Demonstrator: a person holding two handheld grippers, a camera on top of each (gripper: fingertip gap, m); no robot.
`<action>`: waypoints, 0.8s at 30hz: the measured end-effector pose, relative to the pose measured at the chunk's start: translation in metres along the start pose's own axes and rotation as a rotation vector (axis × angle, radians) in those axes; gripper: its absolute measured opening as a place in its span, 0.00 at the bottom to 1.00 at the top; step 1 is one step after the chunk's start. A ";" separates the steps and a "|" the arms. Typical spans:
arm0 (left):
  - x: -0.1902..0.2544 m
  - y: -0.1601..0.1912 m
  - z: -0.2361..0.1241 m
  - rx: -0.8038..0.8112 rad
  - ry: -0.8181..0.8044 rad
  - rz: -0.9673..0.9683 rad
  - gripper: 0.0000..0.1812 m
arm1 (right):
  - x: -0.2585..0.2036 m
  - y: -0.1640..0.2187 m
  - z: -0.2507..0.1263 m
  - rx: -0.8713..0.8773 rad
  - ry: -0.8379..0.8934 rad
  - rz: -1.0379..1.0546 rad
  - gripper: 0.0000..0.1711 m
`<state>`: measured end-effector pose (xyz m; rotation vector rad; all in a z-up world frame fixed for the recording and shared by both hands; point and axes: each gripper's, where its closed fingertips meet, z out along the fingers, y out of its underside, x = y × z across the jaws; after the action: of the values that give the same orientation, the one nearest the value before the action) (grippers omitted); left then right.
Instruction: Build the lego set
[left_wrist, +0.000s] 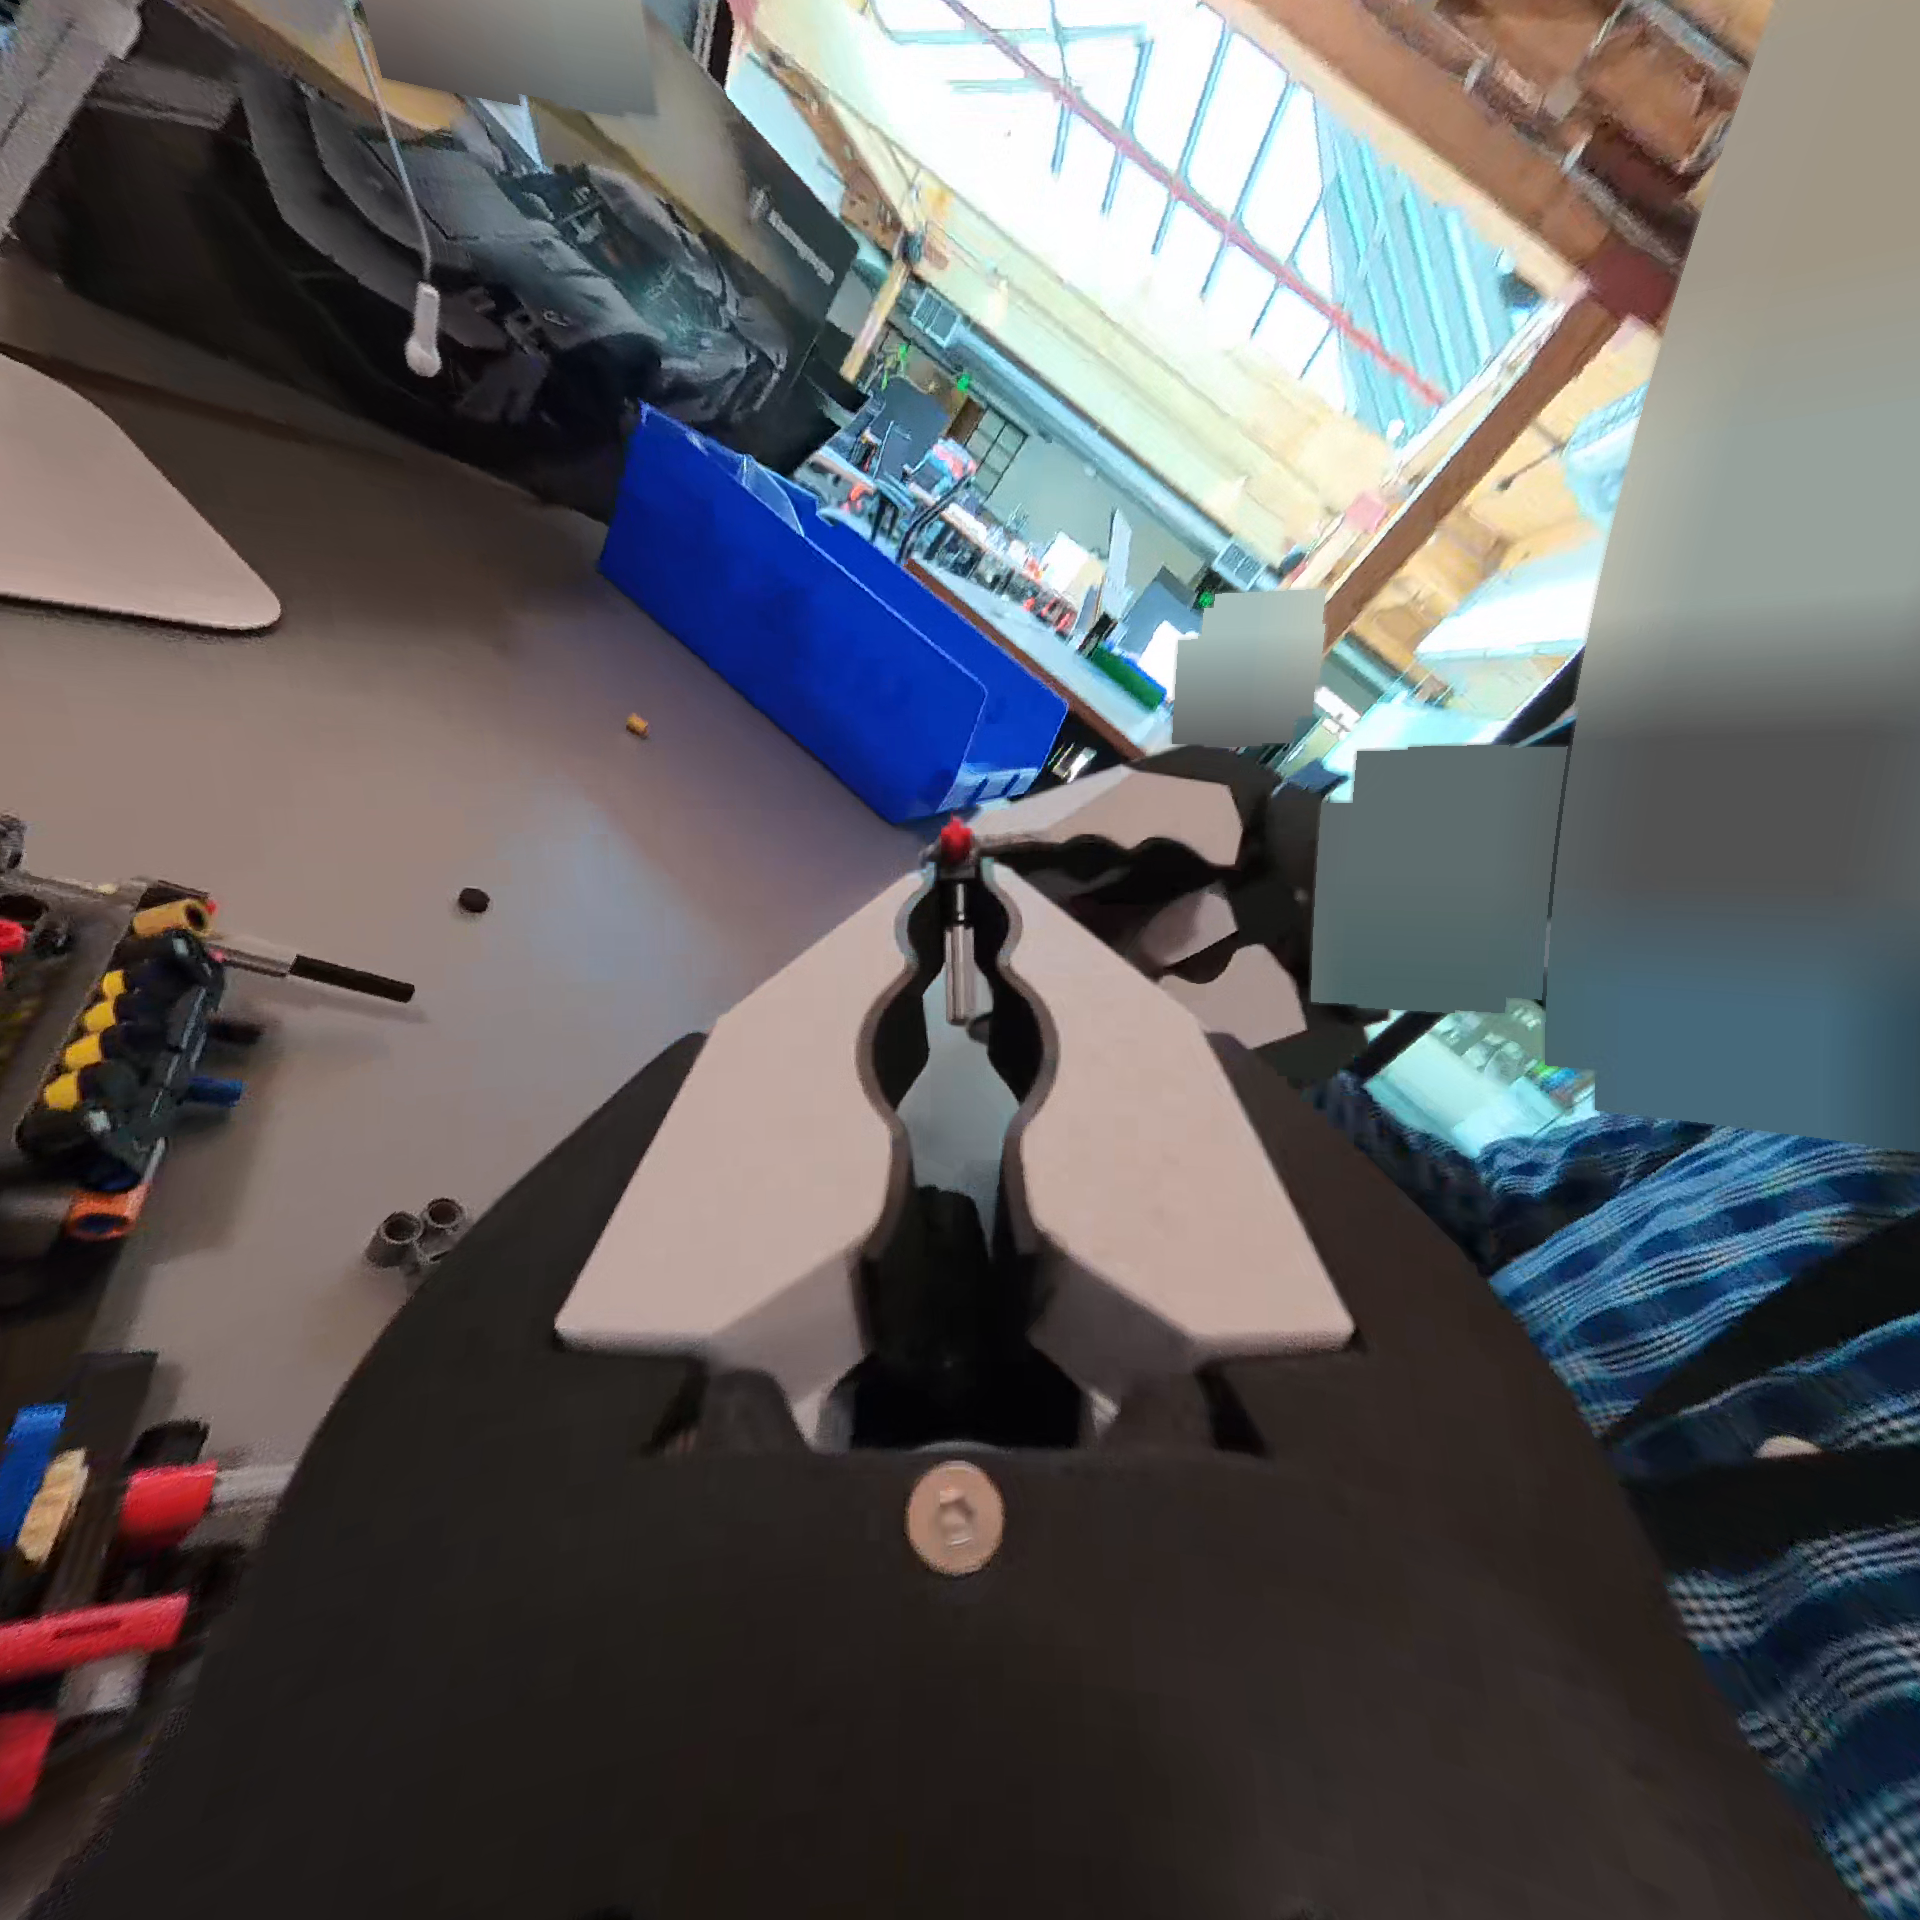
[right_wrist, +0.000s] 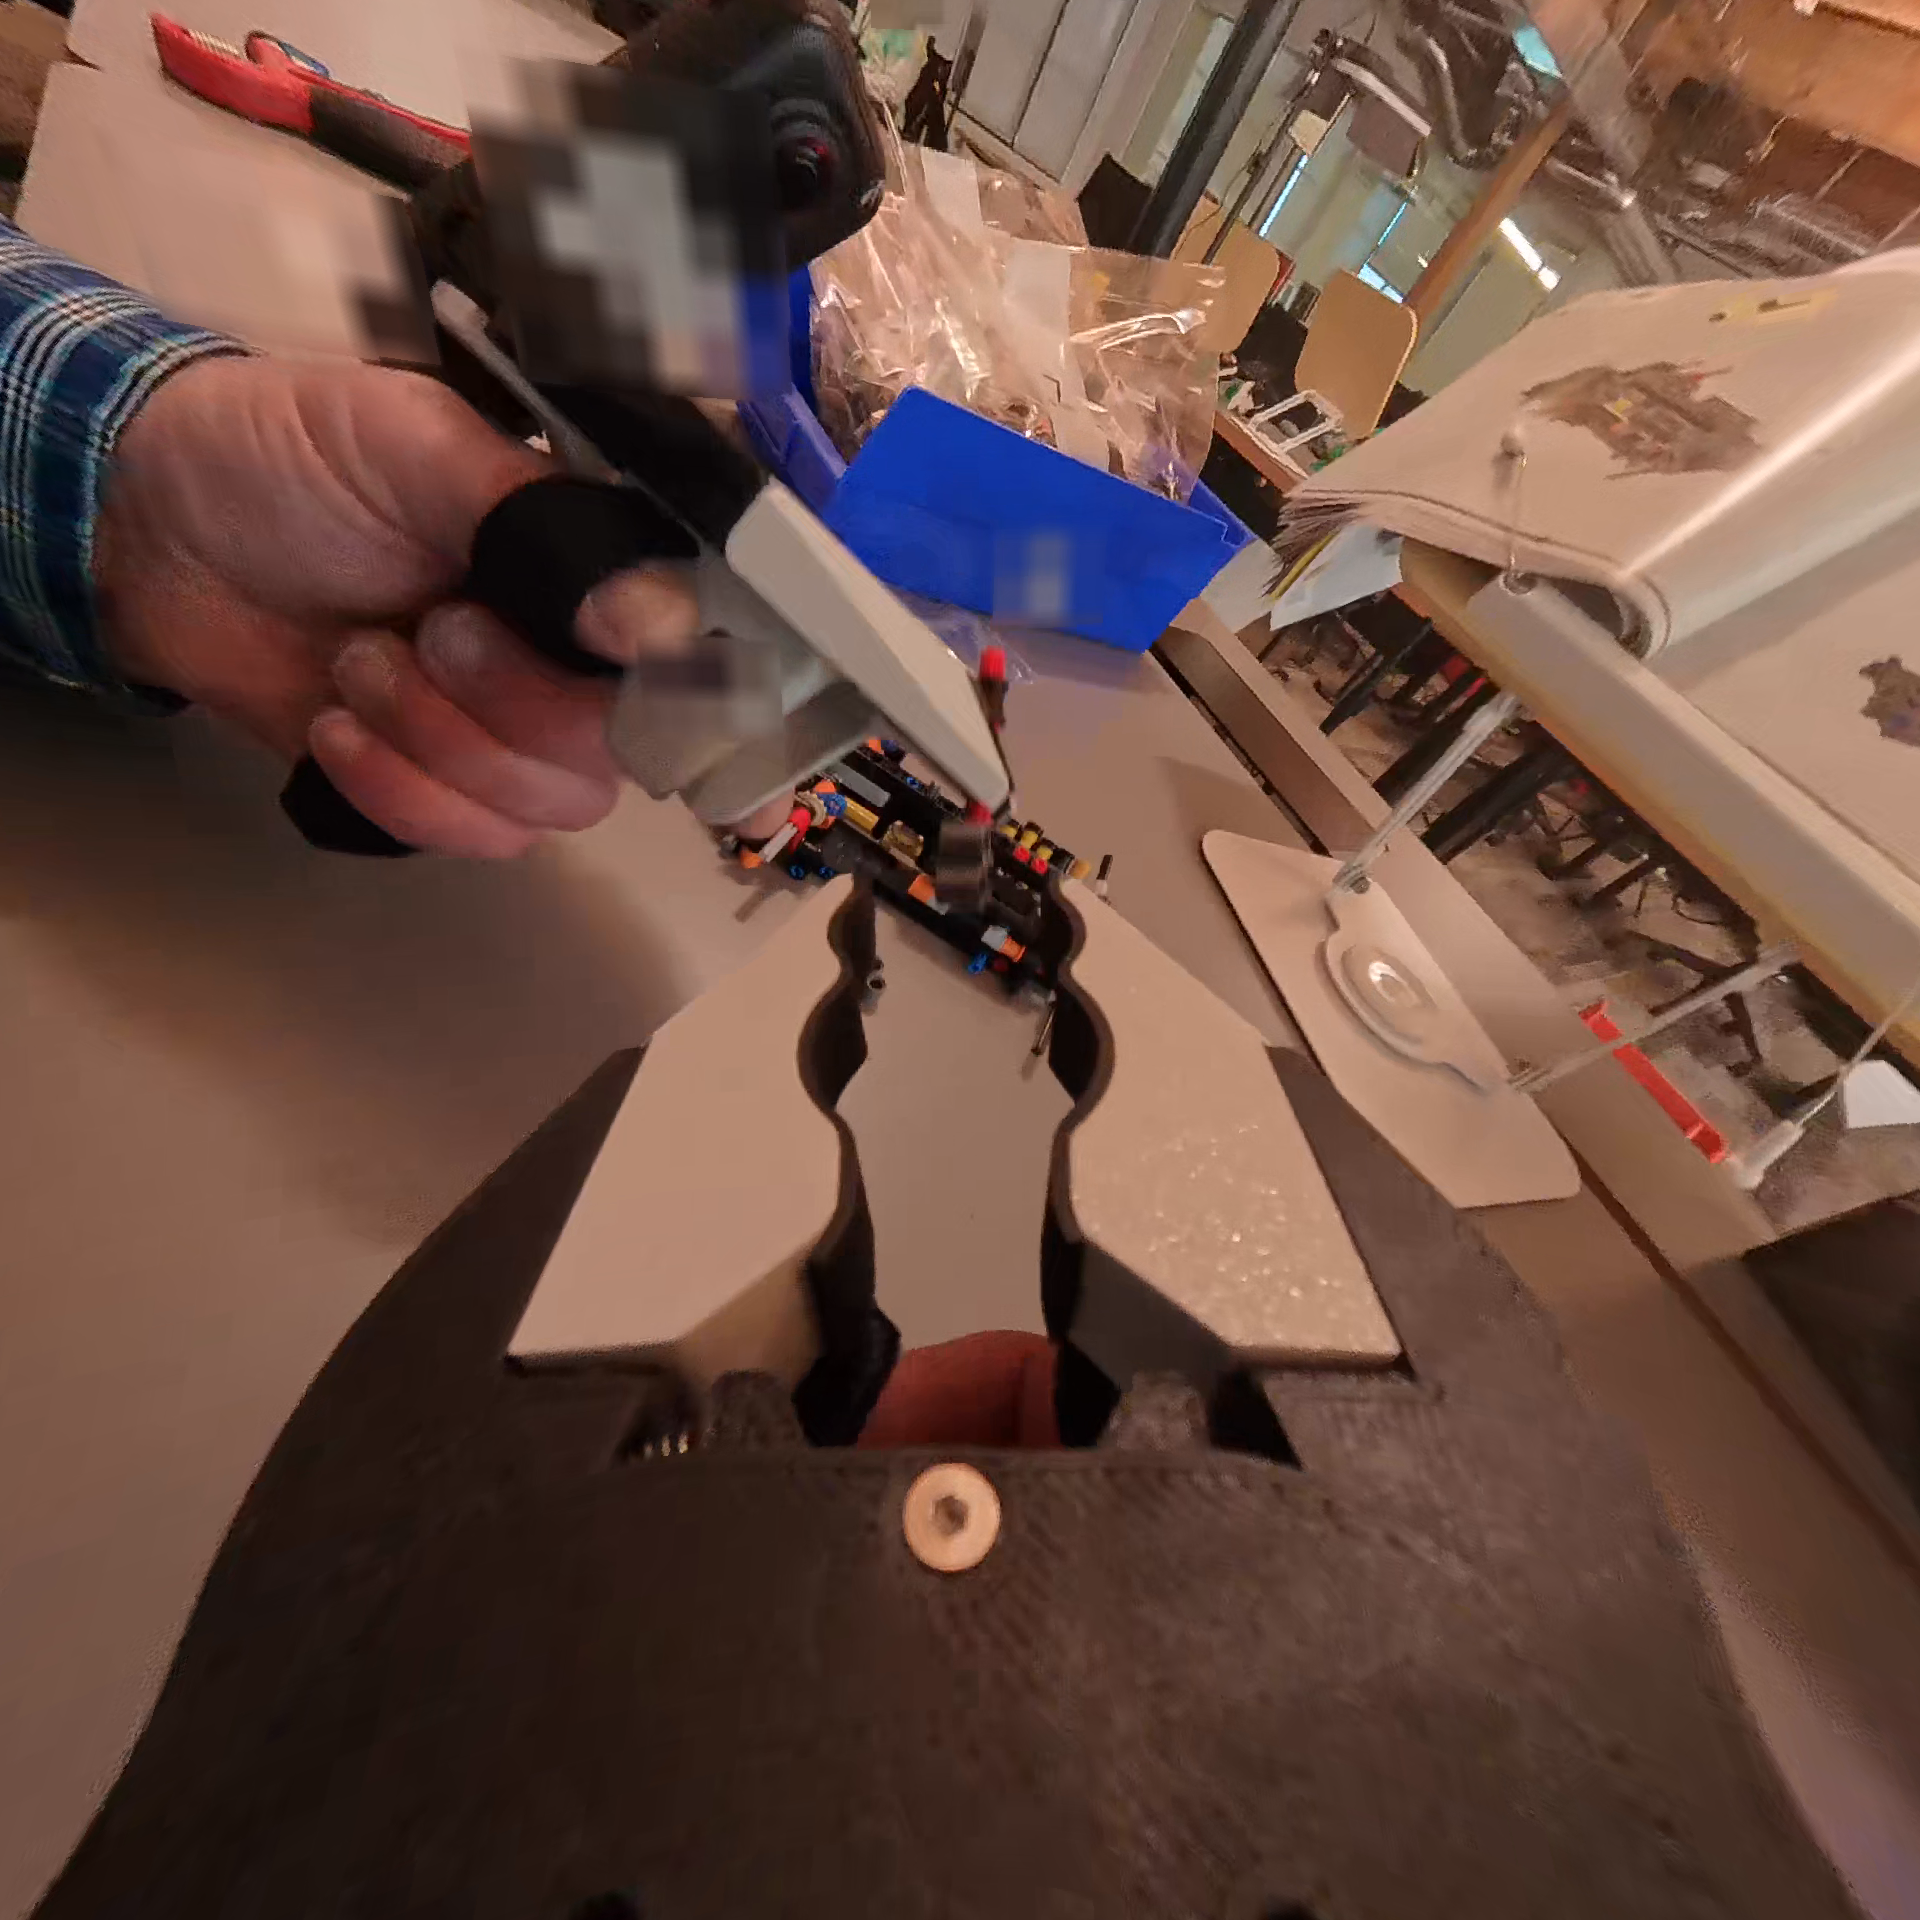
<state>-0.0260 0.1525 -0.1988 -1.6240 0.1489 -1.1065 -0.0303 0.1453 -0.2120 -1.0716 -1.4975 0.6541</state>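
Left wrist view, grey table, blue bin, skylit workshop ceiling

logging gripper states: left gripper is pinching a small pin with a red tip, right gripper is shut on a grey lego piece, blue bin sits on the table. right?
One thing is off: the right gripper is open and holds nothing, as the right wrist view shows. The left gripper does pinch the red-tipped pin, and the blue bin sits on the table.
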 end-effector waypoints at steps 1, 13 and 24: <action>0.002 0.001 0.001 -0.005 -0.002 0.010 0.02 | -0.002 -0.001 0.003 -0.018 -0.003 -0.020 0.16; -0.010 0.012 0.002 -0.066 -0.153 0.119 0.02 | 0.000 0.018 0.015 -0.183 0.126 -0.160 0.04; -0.011 0.016 0.004 -0.079 -0.176 0.144 0.02 | -0.006 0.039 0.009 -0.194 0.093 -0.029 0.03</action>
<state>-0.0221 0.1560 -0.2183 -1.7443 0.1928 -0.8532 -0.0291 0.1584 -0.2500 -1.2085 -1.5148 0.4396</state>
